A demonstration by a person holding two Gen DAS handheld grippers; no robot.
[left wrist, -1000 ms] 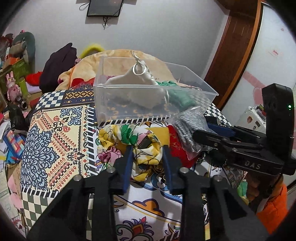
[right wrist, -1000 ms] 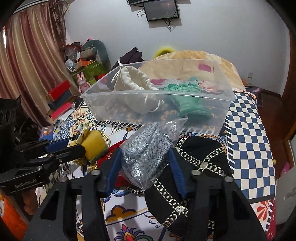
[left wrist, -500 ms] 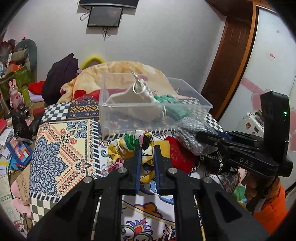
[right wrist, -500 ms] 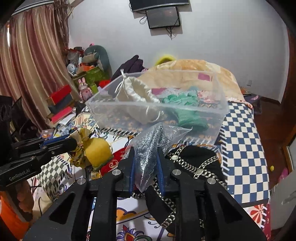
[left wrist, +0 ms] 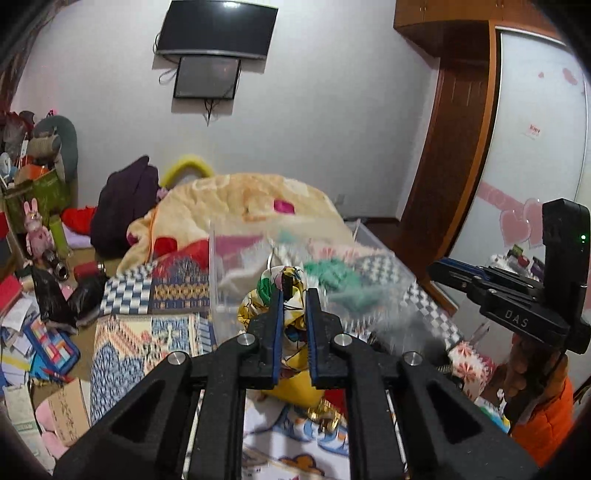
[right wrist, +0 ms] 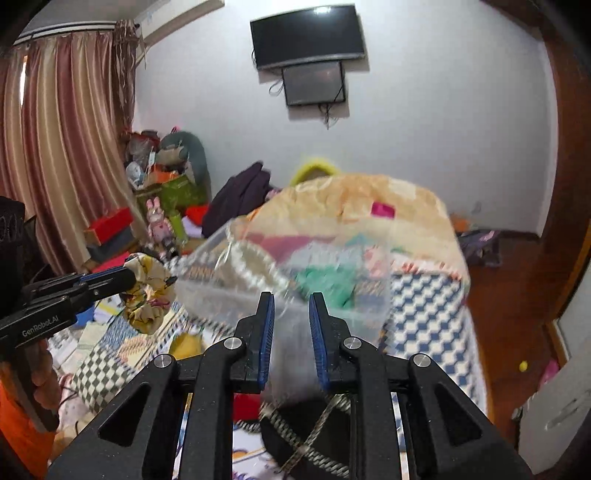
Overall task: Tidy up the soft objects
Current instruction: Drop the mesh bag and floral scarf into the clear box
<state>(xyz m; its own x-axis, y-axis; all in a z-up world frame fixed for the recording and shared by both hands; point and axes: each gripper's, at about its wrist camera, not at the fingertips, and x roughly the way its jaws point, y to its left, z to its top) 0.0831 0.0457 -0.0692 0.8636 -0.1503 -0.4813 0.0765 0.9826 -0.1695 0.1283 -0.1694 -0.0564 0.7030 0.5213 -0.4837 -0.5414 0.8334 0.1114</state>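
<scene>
The left tongs (left wrist: 293,295) are clenched on a floppy flowered cloth (left wrist: 291,288), yellow with green and pink, held up off the bed (left wrist: 147,332). In the right wrist view this cloth (right wrist: 147,291) hangs at 9 o'clock from the other tool.

The right tongs (right wrist: 291,299) are clenched on a clear plastic bag (right wrist: 291,354). The bag is blurry, so what is inside is hard to make out. In the left wrist view the bag (left wrist: 399,325) is only a grey smear at 3 o'clock, under the right tool.

Straight ahead, at 12 o'clock from both tongs, sits a clear bin (right wrist: 229,291) on the bed. A green soft thing (right wrist: 325,284) and a cream pouch (right wrist: 255,266) lie inside it. The bin is smeared too, and the tongs cover its near wall.

Behind it is a big peach blanket (left wrist: 240,199). A dark screen (left wrist: 216,31) hangs on the wall. Boxes and toys are piled at 9 o'clock. A black cloth with braided trim (right wrist: 306,435) lies under the right tongs, partly hidden. An orange sleeve (left wrist: 543,424) is cut off at the edge.
</scene>
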